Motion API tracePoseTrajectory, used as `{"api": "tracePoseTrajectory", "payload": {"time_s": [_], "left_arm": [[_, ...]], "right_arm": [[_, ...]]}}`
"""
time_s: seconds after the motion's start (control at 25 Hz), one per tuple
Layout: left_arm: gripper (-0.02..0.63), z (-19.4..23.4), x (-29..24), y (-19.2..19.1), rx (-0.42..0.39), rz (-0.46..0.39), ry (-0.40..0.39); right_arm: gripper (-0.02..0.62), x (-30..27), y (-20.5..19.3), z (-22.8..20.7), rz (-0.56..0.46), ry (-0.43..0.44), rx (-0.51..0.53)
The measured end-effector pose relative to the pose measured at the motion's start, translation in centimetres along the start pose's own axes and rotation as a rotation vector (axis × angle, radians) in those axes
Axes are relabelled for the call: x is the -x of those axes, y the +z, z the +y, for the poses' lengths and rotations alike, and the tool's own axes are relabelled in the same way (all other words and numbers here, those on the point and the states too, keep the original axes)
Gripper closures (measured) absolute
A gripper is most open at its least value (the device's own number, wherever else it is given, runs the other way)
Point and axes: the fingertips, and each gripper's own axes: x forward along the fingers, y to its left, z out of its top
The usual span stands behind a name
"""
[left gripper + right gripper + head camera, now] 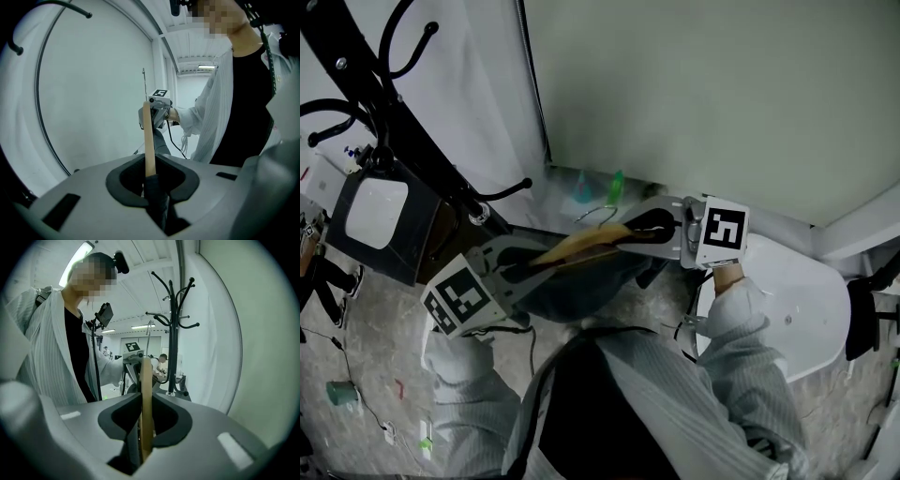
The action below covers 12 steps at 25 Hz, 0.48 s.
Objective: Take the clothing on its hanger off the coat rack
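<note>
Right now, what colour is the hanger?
The hanger is pale tan wood; the right gripper view shows it best.

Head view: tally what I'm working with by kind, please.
Grey two-jaw grippers: 2 (left gripper, right gripper)
Wooden clothes hanger: 1
Dark garment on it: 1
Black metal coat rack: 1
Total: 5

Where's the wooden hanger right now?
The hanger sits mid head view, right of the coat rack, clamped at its ends by the left gripper and the right gripper.
</note>
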Motion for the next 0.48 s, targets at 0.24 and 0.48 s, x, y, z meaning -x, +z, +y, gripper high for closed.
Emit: {"api": "tracePoseTrajectory", "payload": {"time_s": [0.24, 0.48], "left_arm": [[0.551, 0.0, 1.0, 0.2, 0.005, -0.015, 0.013], [0.551, 0.1, 1.3, 0.4, 0.000, -0.025, 0.020]], "right_arm": [[0.532, -0.6, 1.2, 0.0, -0.008, 0.014, 0.020], [0.532, -0.5, 1.0, -0.1, 0.025, 0.012, 0.040]]}}
